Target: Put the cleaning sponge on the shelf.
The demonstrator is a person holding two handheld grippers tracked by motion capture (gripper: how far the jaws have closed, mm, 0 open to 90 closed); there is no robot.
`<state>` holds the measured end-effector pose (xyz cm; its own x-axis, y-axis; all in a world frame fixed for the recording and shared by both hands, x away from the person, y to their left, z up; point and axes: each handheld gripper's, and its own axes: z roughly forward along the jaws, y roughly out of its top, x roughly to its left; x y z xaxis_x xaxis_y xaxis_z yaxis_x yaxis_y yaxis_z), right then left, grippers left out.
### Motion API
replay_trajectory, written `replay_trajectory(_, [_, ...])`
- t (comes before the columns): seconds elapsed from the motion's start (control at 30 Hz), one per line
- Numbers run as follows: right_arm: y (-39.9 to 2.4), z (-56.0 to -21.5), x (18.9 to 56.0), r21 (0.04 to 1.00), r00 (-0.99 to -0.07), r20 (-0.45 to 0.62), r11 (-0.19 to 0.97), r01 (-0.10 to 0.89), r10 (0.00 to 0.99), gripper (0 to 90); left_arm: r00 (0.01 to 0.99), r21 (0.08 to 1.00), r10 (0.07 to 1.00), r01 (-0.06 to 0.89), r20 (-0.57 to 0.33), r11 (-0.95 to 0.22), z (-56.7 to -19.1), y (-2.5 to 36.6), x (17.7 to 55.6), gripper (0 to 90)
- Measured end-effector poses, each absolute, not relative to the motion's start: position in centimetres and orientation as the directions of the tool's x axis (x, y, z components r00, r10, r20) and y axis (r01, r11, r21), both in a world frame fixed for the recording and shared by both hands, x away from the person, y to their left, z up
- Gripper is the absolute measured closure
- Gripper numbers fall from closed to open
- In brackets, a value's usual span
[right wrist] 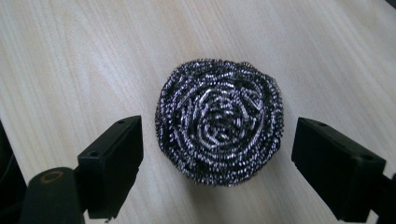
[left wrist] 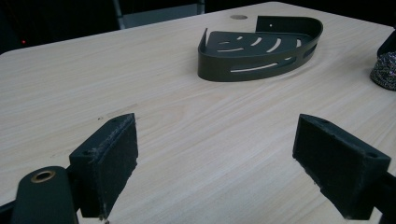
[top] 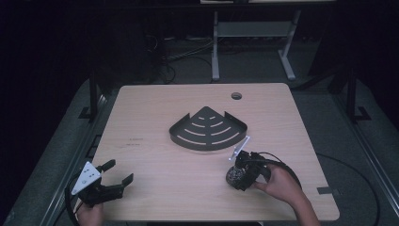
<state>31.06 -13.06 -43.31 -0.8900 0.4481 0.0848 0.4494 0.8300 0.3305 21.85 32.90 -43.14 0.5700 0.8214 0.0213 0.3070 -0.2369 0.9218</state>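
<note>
In the high view, the right tool (top: 239, 173) is low over the steel scourer (top: 234, 175), which lies on the counter (top: 155, 155) near its front right part; the dark corner rack (top: 208, 129) stands just behind, apart from the scourer; the left tool (top: 117, 176) rests at the front left, well apart from both, with its jaws spread and nothing between them.

In the left gripper view, the two pads (left wrist: 109, 161) stand wide apart above bare wood; the rack (left wrist: 259, 46) is farther off, and an edge of the scourer (left wrist: 384, 70) shows at the right border.

In the right gripper view, the scourer (right wrist: 219, 120) lies between the open jaws, a little nearer to the left pad (right wrist: 114, 163) than to the right one; a small gap shows on each side, so nothing is held yet.

The risk, I think, is in the closing; the scourer is springy and light, so a jaw that meets it first may push it sideways on the smooth wood; a shallow grip on its upper part could let it slip out when lifted; the wires may also catch on the pads and hang there at the release over the rack.
</note>
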Motion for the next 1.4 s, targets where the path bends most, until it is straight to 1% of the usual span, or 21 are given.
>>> replay_trajectory(0.33, [-12.2,-43.5,31.5,0.298,-0.895,0.076,0.846,0.441,0.440,16.5,0.570,0.922,0.821,0.307,0.018,-0.234,-43.1,32.9,21.9,13.5])
replay_trajectory(0.37, [-12.1,-43.6,31.5,0.288,-0.897,0.070,0.852,0.436,0.436,19.1,0.571,0.922,0.821,0.307,0.019,-0.234,-43.1,32.9,21.9,13.5])
replay_trajectory(0.4, [-12.1,-43.6,31.5,0.288,-0.897,0.070,0.852,0.436,0.436,19.1,0.572,0.923,0.820,0.306,0.019,-0.235,-43.1,32.8,21.9,13.5])
replay_trajectory(0.43, [-12.0,-43.8,31.5,0.277,-0.896,0.065,0.855,0.438,0.439,21.0,0.574,0.922,0.819,0.307,0.018,-0.235,-43.1,32.8,21.9,13.5])
replay_trajectory(0.5, [-12.0,-43.8,31.6,0.272,-0.896,0.060,0.856,0.439,0.440,20.9,0.574,0.922,0.819,0.307,0.018,-0.235,-43.1,32.8,21.9,13.5])
replay_trajectory(0.63, [-11.7,-44.1,31.7,0.257,-0.899,0.062,0.863,0.434,0.434,23.7,0.572,0.923,0.820,0.306,0.018,-0.234,-43.1,32.8,21.9,13.5])
replay_trajectory(0.67, [-11.7,-44.1,31.7,0.253,-0.901,0.060,0.866,0.431,0.431,24.8,0.572,0.922,0.820,0.307,0.019,-0.235,-43.1,32.8,21.9,13.5])
replay_trajectory(0.73, [-11.6,-44.1,31.7,0.249,-0.903,0.060,0.869,0.427,0.426,30.1,0.572,0.923,0.820,0.306,0.019,-0.235,-43.1,32.9,21.9,13.5])
replay_trajectory(0.77, [-11.5,-44.1,31.6,0.251,-0.906,0.059,0.872,0.420,0.420,30.7,0.572,0.923,0.820,0.305,0.019,-0.235,-43.1,32.9,21.9,13.5])
replay_trajectory(1.4, [-11.6,-43.2,31.6,0.272,-0.910,0.056,0.871,0.409,0.411,31.9,0.570,0.922,0.821,0.308,0.017,-0.234,-43.1,32.8,21.9,13.5])
